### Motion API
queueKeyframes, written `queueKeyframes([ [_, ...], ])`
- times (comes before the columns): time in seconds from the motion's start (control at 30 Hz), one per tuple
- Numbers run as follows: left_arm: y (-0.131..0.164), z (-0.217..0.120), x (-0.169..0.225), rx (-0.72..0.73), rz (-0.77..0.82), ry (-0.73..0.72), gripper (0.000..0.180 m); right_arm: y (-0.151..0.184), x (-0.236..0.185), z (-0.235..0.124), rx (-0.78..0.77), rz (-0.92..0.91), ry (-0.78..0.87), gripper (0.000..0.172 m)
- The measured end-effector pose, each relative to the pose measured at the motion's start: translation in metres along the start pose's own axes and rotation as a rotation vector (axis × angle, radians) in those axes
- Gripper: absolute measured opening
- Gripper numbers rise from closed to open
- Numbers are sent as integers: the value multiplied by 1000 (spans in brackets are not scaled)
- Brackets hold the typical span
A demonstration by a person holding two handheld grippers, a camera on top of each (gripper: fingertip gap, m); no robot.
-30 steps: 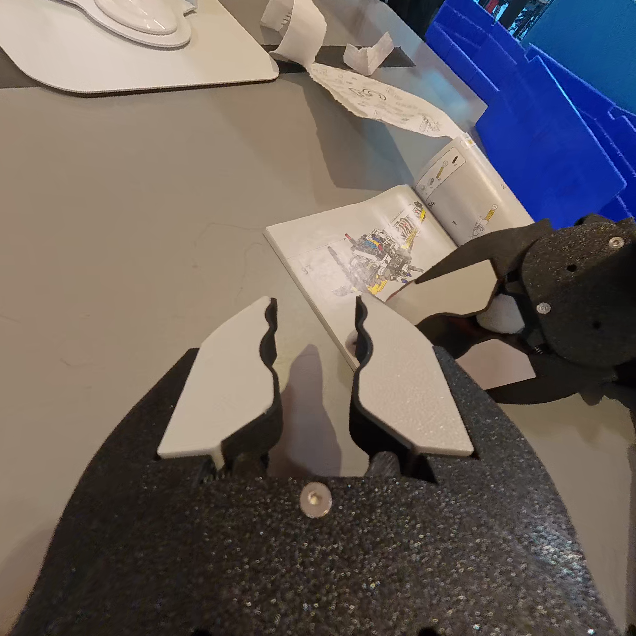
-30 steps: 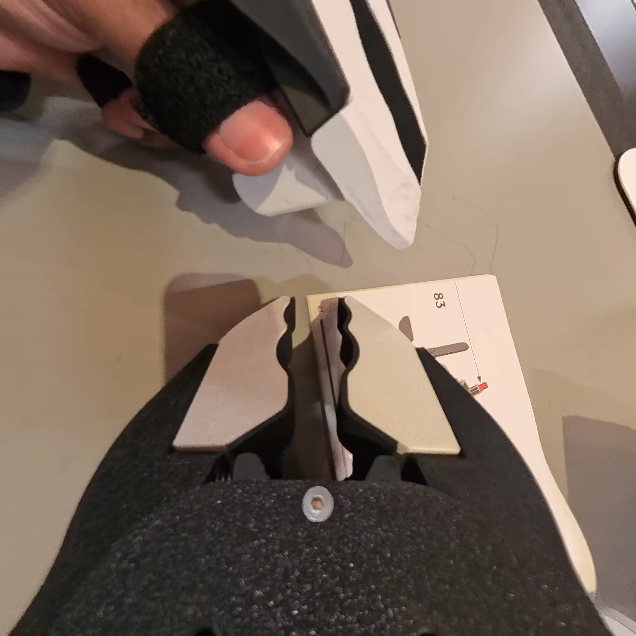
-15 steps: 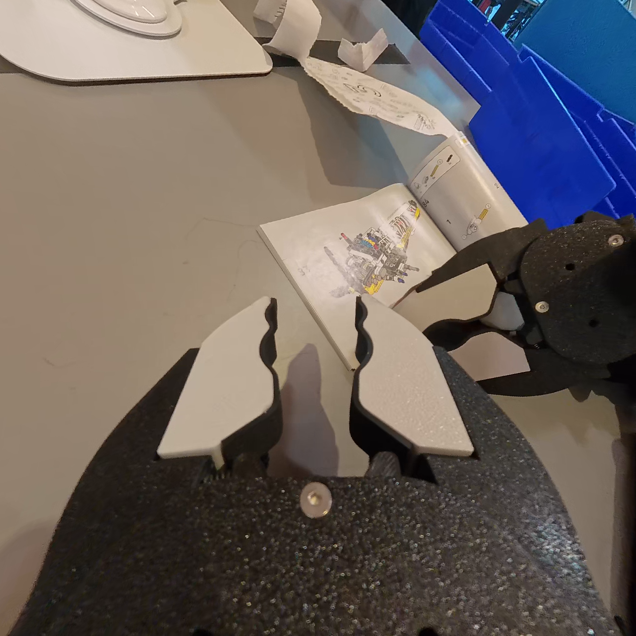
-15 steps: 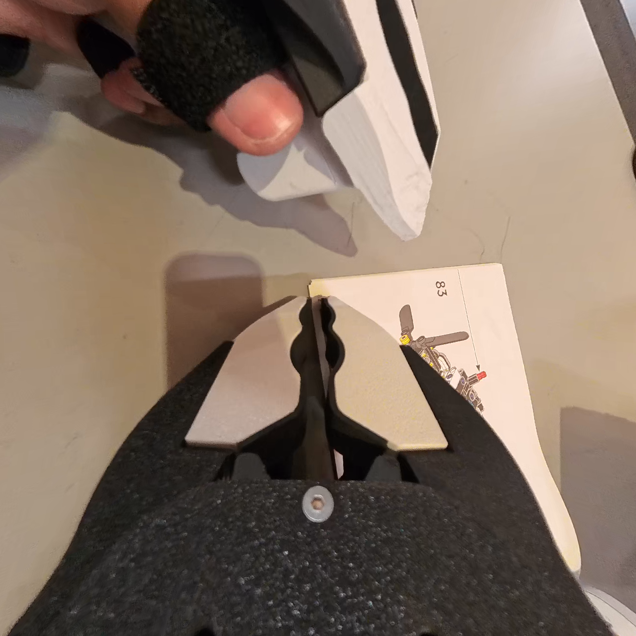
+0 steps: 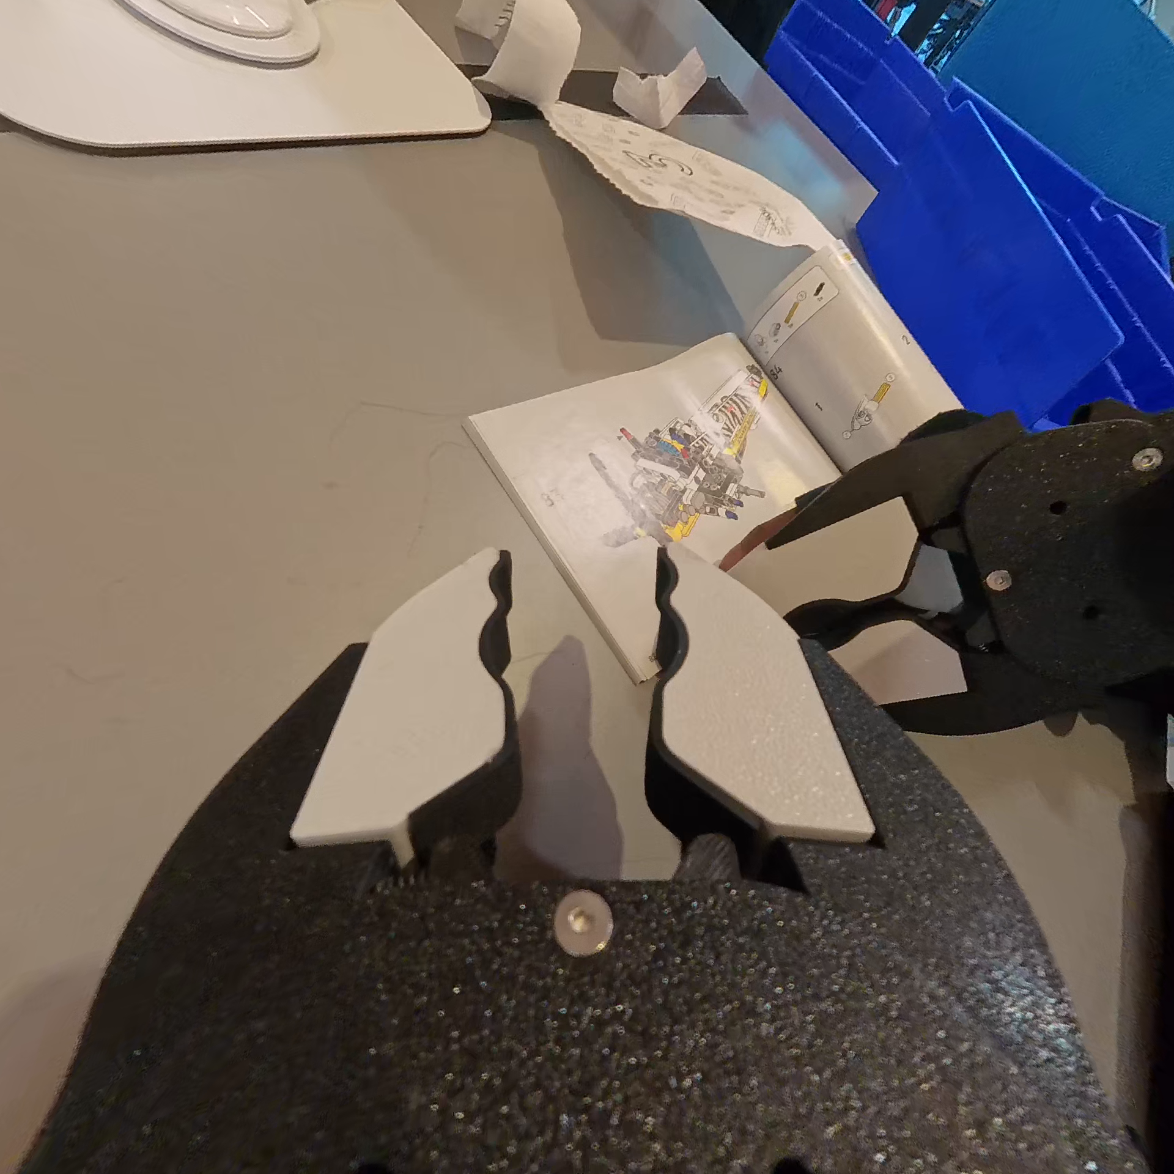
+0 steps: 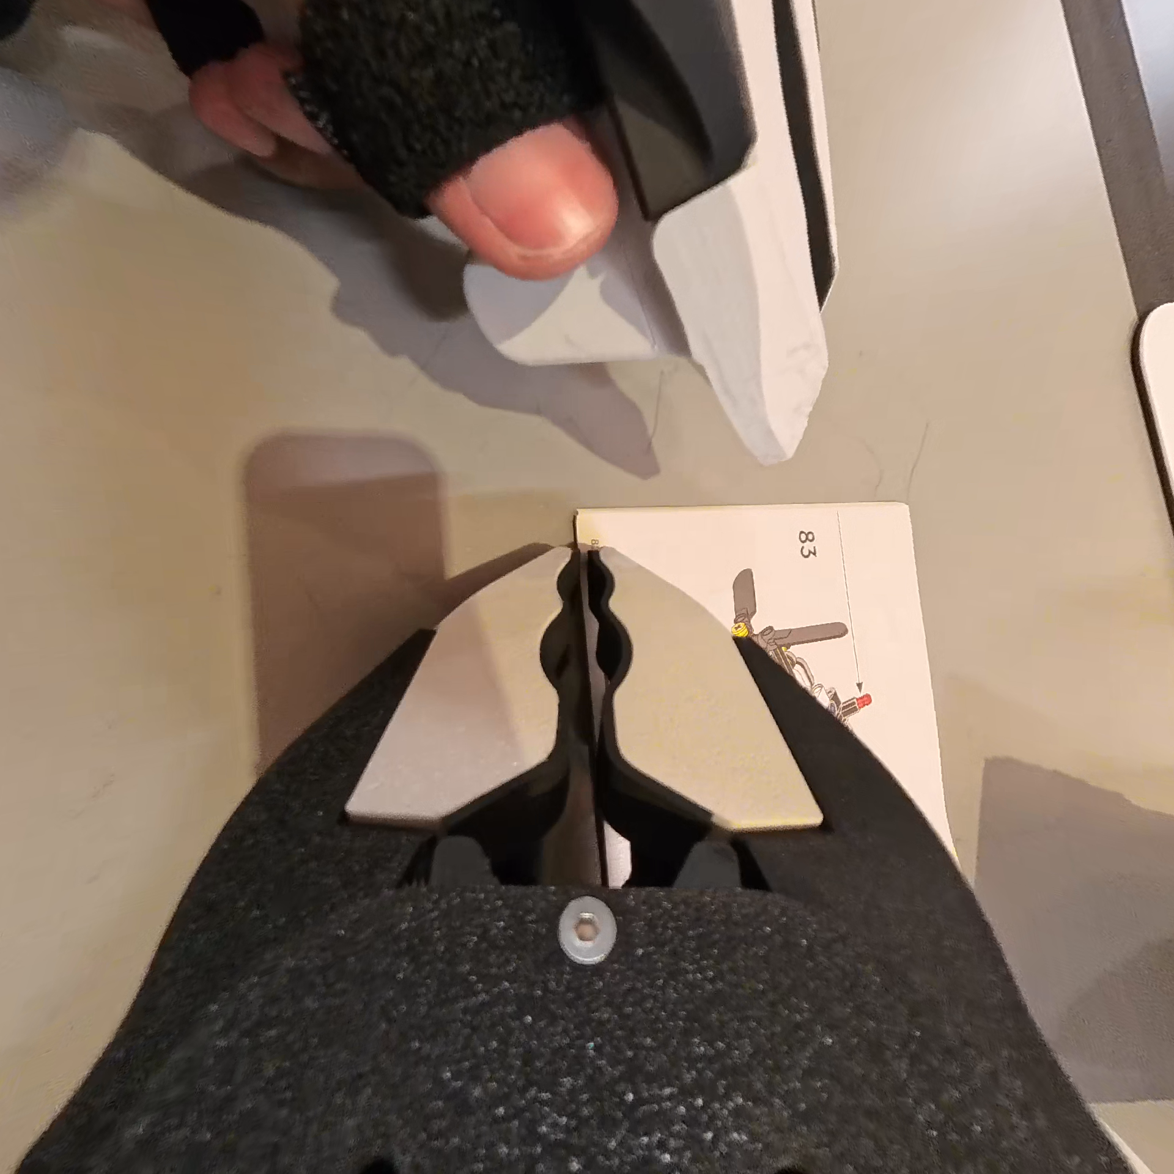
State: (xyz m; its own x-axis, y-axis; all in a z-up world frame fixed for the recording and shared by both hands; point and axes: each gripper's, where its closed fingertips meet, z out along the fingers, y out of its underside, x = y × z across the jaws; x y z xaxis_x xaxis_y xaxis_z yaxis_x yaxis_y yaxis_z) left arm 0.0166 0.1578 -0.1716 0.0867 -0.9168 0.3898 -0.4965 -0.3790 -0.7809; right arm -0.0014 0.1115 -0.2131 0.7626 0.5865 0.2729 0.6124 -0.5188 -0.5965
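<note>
Grey and matte, the surface (image 5: 222, 381) carries a white mat (image 5: 356, 95) at its far left edge, with a white domed object (image 5: 216, 28) on it. The left gripper (image 5: 579, 559) hovers over bare surface, its fingers (image 5: 438, 667) standing well apart with nothing between them, just beside the near corner of an open instruction booklet (image 5: 572, 483). Beyond the booklet lie a curled printed paper strip (image 5: 699, 184) and blue bins (image 5: 991, 267). To the right, the right gripper (image 6: 581, 553) has its fingers (image 6: 686, 686) closed on the raised edge of a booklet page (image 6: 575, 530), both pads pressed against the thin sheet. A gloved hand (image 6: 457, 114) holds the left gripper.
</note>
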Motion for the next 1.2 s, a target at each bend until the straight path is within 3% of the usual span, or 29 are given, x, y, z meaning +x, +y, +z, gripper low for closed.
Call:
queueKeyframes([
  [0.43, 4, 0, 0, -29, 22, 5, 45, 1, 4, -4, 20, 114, -3, 0],
  [0.77, 17, -1, -4, -134, 176, -40, 45, 0, 7, -8, 54, 94, 28, 0],
  [0.93, 17, 0, -5, -136, 156, -42, 45, -7, 9, -2, 71, 65, 33, 22],
  [1.2, 15, -2, -4, -125, 155, -47, 45, -9, 10, 7, 42, 85, -3, 24],
])
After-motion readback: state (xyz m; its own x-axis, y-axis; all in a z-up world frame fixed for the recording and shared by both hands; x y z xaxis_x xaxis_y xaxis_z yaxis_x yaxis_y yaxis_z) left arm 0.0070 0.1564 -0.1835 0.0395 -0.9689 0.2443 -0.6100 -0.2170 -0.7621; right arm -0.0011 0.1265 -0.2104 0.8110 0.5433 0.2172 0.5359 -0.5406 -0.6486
